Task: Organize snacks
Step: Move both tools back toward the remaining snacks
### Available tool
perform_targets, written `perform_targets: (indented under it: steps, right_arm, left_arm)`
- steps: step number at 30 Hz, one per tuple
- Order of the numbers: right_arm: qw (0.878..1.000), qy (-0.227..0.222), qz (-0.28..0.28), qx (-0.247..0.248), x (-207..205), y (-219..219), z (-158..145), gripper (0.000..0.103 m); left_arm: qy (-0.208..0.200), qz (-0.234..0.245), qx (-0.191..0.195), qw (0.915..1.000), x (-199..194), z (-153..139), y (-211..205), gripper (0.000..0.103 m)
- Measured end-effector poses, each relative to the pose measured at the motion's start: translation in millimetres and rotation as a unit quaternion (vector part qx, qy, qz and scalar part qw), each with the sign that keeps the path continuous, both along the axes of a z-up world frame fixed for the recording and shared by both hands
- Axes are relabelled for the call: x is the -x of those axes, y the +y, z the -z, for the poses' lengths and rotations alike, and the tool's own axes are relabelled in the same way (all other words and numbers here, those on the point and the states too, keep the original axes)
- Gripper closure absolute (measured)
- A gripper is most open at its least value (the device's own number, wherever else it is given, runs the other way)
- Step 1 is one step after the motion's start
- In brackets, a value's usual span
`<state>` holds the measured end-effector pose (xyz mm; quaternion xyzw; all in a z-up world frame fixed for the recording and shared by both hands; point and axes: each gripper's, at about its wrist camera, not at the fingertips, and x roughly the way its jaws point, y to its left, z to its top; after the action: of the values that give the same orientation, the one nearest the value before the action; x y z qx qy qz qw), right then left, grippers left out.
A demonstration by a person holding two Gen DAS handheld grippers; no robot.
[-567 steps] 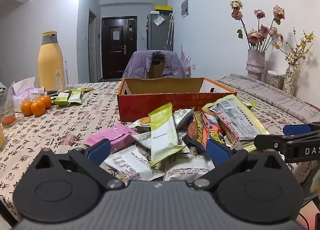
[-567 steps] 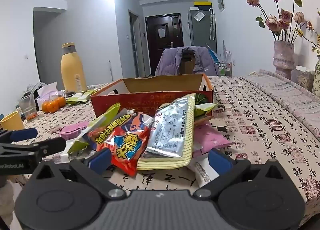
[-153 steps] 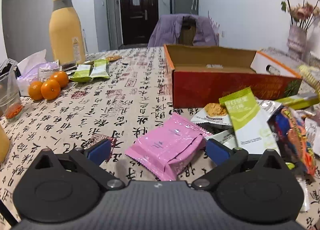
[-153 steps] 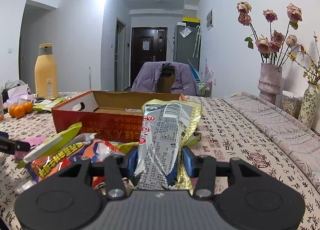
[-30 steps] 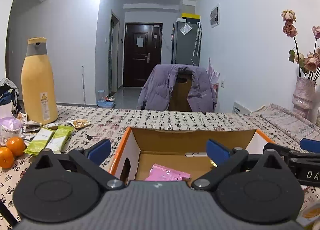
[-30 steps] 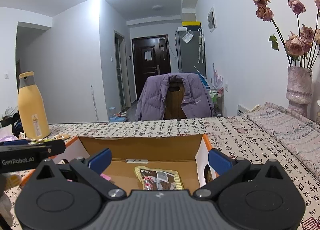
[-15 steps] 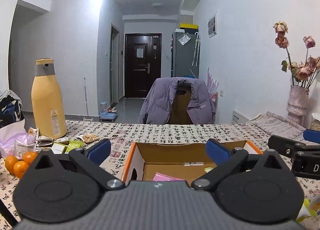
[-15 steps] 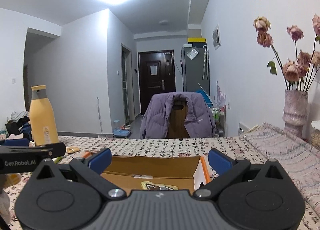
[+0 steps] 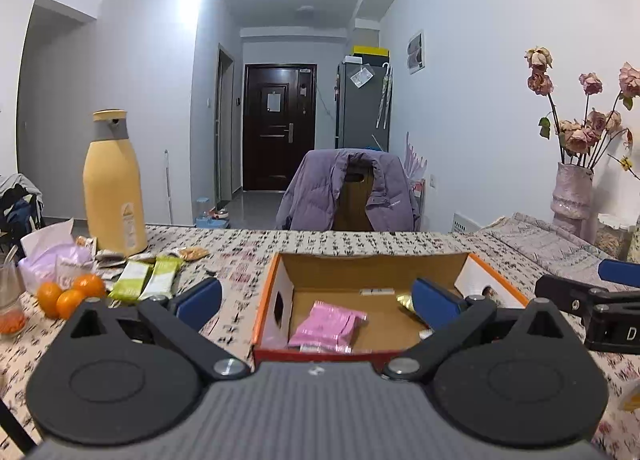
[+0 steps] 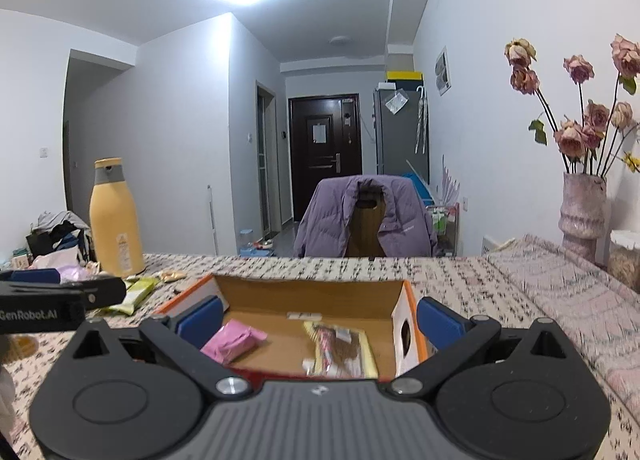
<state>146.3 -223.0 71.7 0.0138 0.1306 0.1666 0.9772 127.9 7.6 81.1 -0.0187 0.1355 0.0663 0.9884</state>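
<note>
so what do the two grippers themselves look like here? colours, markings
Both alike: the left gripper and right gripper have black linkage arms with silver pivot screws, round black housings, a ribbed grey body and blue finger pads. White "GenRobot.AI" lettering shows on the left one's side. No cables or sleeves visible.

Left claw [image 9: 316,304] spread wide above cardboard box [image 9: 280,300], pink packet [image 9: 328,326] inside

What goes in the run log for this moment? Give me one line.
left tool: open, empty | right tool: open, empty | box: pink packet, yellow-edged packet inside
</note>
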Motion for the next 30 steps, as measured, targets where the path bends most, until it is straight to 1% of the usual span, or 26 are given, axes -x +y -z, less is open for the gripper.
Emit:
perform_targets:
  steps: [5, 9, 12, 15, 24, 27, 30]
  right_arm:
    - [1.000, 0.015, -0.002, 0.004, 22.8, -0.8, 17.2, 0.000]
    - [0.999, 0.032, -0.003, 0.008, 39.2, -1.6, 33.1, 0.000]
    - [0.999, 0.040, -0.004, 0.010, 49.2, -3.1, 40.2, 0.000]
    - [0.999, 0.042, -0.007, 0.014, 59.5, -5.7, 46.3, 0.000]
    - [0.998, 0.051, -0.006, 0.034, 82.9, -7.8, 59.9, 0.000]
    - [0.997, 0.057, -0.009, 0.046, 89.2, -8.3, 65.3, 0.000]
    - [0.996, 0.069, -0.014, 0.045, 92.8, -11.0, 71.1, 0.000]
  left_arm:
    - [0.006, 0.002, -0.001, 1.0000, 25.6, 9.7, 2.1, 0.000]
    - [0.013, -0.001, -0.005, 0.9999, 45.2, 23.2, 2.7, 0.000]
    - [0.018, 0.000, -0.008, 0.9998, 58.4, 32.2, 3.1, 0.000]
    - [0.023, 0.002, -0.003, 0.9997, 67.9, 38.9, 5.7, 0.000]
    - [0.052, 0.014, 0.003, 0.9986, 83.3, 61.3, 13.2, 0.000]
    - [0.058, 0.016, 0.005, 0.9982, 84.5, 65.0, 16.3, 0.000]
    - [0.060, 0.015, 0.010, 0.9980, 86.5, 66.3, 19.4, 0.000]
